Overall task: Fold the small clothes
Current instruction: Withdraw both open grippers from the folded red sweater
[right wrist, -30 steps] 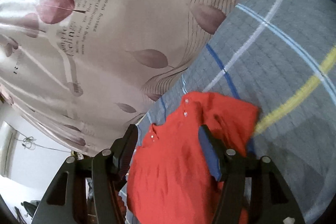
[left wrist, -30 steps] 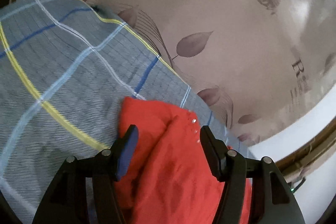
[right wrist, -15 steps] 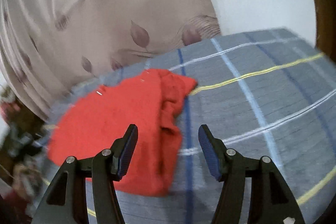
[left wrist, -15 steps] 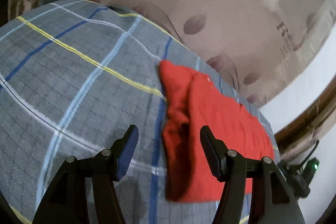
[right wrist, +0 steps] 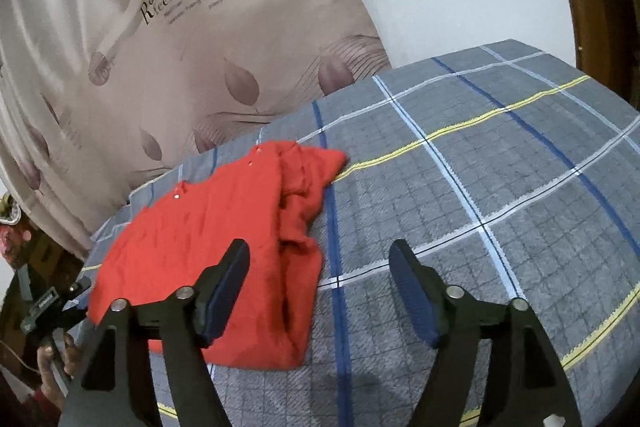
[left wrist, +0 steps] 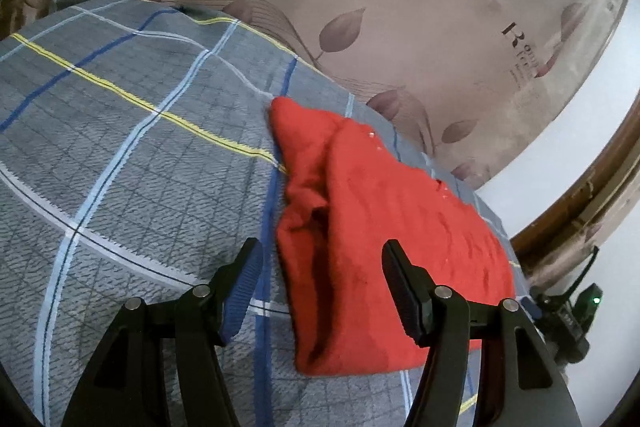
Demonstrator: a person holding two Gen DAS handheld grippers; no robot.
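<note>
Both grippers are spread wide and hold nothing: left gripper (left wrist: 322,291) hangs over the near end of the red garment (left wrist: 384,227), right gripper (right wrist: 320,291) over its right edge, lower centre of each view. Garment lies folded lengthwise on the plaid blanket (left wrist: 120,155), centre-right in the left view, centre-left in the right one (right wrist: 224,235), with a bunched sleeve layer along one long side and small snaps near the far end. Curtain (right wrist: 160,67) hangs behind.

Risks, as I read it:
- pinching only the top layer, so the fold peels open
- the loose bunched sleeve slipping out on lift
- fuzzy blanket snagging and getting dragged along
</note>
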